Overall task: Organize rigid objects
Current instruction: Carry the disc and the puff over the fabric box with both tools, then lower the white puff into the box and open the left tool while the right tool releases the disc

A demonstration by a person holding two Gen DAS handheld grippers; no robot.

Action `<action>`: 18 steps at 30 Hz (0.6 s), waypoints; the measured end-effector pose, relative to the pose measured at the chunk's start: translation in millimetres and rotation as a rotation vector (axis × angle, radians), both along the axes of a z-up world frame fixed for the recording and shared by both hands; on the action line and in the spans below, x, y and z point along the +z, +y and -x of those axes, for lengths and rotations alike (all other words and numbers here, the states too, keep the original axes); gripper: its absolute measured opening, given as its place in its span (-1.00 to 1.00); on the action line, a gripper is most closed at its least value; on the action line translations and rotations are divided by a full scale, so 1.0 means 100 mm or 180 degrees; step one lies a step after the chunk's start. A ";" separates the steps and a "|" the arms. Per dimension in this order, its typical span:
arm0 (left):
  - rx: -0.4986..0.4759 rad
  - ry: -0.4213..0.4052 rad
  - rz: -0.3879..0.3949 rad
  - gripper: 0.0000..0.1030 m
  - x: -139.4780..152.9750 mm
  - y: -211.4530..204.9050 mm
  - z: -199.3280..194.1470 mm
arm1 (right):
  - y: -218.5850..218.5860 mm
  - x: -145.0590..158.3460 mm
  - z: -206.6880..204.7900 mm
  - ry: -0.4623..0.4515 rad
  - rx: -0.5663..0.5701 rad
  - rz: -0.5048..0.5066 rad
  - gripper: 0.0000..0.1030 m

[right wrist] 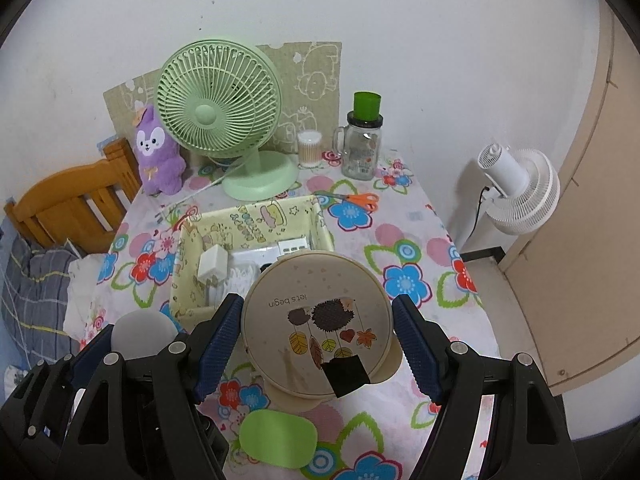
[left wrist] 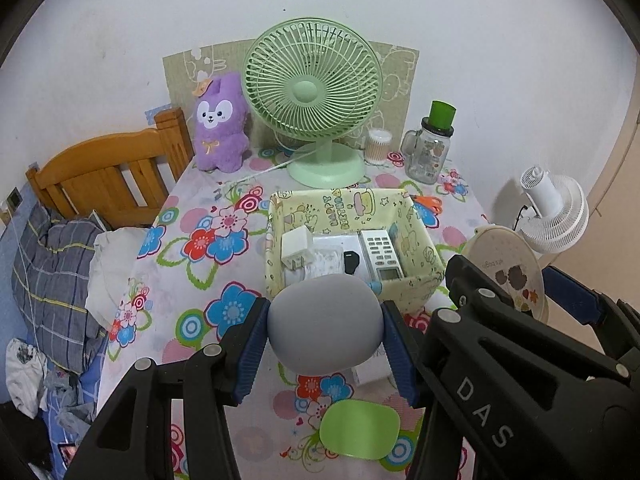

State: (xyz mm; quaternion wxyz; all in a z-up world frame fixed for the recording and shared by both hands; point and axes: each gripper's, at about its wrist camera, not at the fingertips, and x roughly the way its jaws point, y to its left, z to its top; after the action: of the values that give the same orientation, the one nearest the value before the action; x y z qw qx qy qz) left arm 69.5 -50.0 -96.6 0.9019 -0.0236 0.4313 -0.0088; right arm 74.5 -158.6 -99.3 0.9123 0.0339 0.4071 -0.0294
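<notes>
On the flower-patterned tablecloth (left wrist: 192, 280), a yellow fabric storage box (left wrist: 416, 236) is seen in front of a green desk fan (left wrist: 312, 80). Inside the box, a white plug adapter (left wrist: 298, 250) and a white remote control (left wrist: 380, 254) are laid; the remote's long axis runs from the near wall of the box towards the fan, with its small display at the near end.

A grey rounded object (left wrist: 324, 322) is clamped between the blue pads of the left gripper (left wrist: 325, 344), at the near edge of the box and above the cloth; its broader side is turned sideways across the jaws, and its make cannot be told. A round beige mirror-like disc (right wrist: 316, 322), printed with hedgehogs and the words "lets begin", is gripped at both edges by the right gripper (right wrist: 318, 344), its face turned up towards the camera, the lettering upside down, and a beige foot showing beneath it. It is held just before the box's near right corner.

A green oval pad (right wrist: 278, 438) lies flat on the cloth below both grippers. Orange-handled scissors (right wrist: 356, 199) are laid beyond the box, blades pointing left in the right wrist view. A purple plush toy (left wrist: 220, 124), a glass jar (left wrist: 428, 156) and a tub of cotton swabs (left wrist: 378, 144) stand by the wall.
</notes>
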 end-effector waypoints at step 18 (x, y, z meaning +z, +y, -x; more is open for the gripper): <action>0.0052 0.0011 -0.0021 0.10 -0.09 -0.04 -0.56 | -0.03 -0.08 -0.61 0.0074 0.0048 0.0004 0.52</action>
State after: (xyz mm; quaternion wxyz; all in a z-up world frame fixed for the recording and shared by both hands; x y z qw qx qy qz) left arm 125.0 -54.3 -105.2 0.9012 -0.0241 0.4327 0.0001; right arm 135.5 -161.4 -107.6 0.9077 0.0300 0.4179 -0.0232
